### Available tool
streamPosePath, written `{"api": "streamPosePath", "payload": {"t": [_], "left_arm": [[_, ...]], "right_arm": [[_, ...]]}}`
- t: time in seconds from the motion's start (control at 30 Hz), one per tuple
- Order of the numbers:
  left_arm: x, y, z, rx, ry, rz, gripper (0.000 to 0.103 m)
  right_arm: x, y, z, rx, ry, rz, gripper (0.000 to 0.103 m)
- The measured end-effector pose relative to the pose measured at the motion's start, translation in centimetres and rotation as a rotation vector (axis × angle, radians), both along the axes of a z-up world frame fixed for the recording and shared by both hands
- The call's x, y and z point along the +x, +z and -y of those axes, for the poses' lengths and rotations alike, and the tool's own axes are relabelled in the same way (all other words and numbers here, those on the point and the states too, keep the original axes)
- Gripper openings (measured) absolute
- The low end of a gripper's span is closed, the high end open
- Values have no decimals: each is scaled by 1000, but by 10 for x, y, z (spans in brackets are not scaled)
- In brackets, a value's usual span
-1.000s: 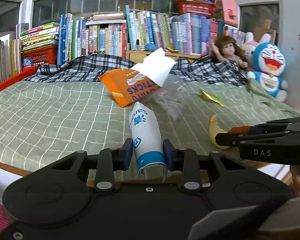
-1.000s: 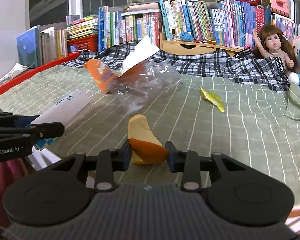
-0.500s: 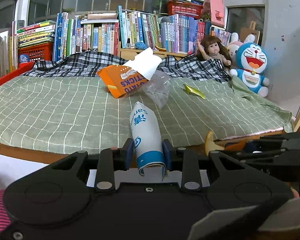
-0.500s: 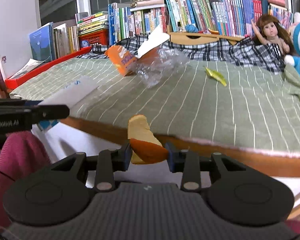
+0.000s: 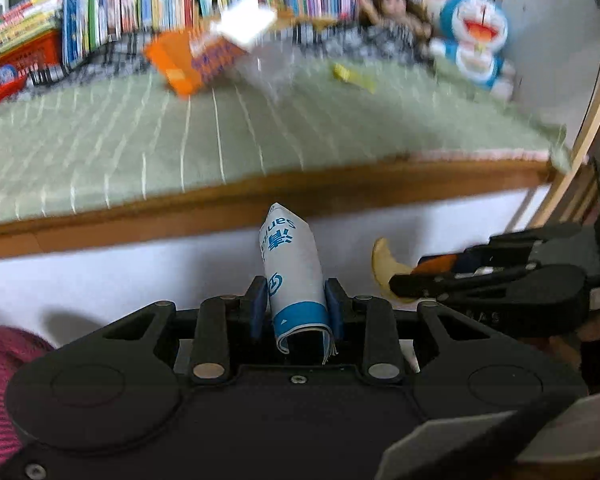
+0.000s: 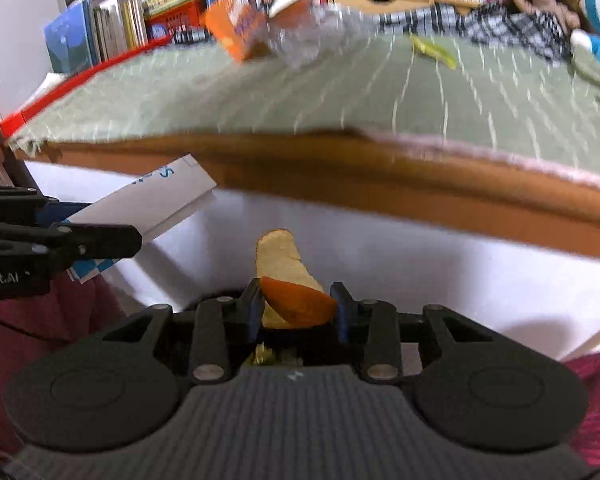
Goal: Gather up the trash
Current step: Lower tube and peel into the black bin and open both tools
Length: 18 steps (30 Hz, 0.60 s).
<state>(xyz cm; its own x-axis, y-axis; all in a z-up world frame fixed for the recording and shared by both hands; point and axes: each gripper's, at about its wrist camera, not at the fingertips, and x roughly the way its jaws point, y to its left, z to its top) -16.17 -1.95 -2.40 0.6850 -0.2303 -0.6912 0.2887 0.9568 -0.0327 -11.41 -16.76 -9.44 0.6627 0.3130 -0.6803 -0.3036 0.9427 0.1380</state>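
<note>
Both tongs have pulled back off the bed and dropped below its edge since a second ago; the mattress top now sits above and ahead of each camera, with heavy motion blur. Left wrist view: left tongs (image 5: pixel 296 306) are clenched on the white-and-blue paper wrapper (image 5: pixel 292 268), held near its lower end, with the upper end sticking forward unsupported. It looks light, thin and floppy, so it should crush rather than slip; the grip near the base seems fine. Right tongs (image 5: pixel 404 280) show at the right edge, carrying the orange peel (image 5: pixel 384 268). Left on the green bed cover (image 5: pixel 180 140): orange snack box (image 5: pixel 188 60), clear plastic bag (image 5: pixel 272 72), yellow wrapper (image 5: pixel 352 78). All look light; the bag looks slick and crinkly, so I'd pinch a fold, and take the box by an edge. Right wrist view: right tongs (image 6: pixel 296 308) are closed on the peel at its orange end, pale pith side forward. It looks stiff-ish but curved and a bit slippery, so I'd keep the squeeze on. Left tongs (image 6: pixel 132 240) come in from the left with the wrapper. Wooden bed rail (image 6: pixel 380 184) runs across close ahead, white panel below it. Open room appears to lie down and back toward the person; going forward again means clearing that rail first. No bin is visible in either view.
</note>
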Motion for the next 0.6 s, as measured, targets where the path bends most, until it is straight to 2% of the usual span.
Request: {"api": "streamPosePath", "payload": {"t": [0.13,0.27,0.47,0.6], "left_arm": [[10,-26,5,52,6,-100,29],[17,-42,3,40,9,-177,30],[21,-50,3,55,3,-195,31],[20,-50,5,68,-3,-192,38]], "right_arm": [[2,-14,1,5,-11,-48,41],[3,-21,1,6,-12,-74,41],[4,-24,0,5,-10,-85,42],[5,-23,-1,6,-9,-81,49]]}}
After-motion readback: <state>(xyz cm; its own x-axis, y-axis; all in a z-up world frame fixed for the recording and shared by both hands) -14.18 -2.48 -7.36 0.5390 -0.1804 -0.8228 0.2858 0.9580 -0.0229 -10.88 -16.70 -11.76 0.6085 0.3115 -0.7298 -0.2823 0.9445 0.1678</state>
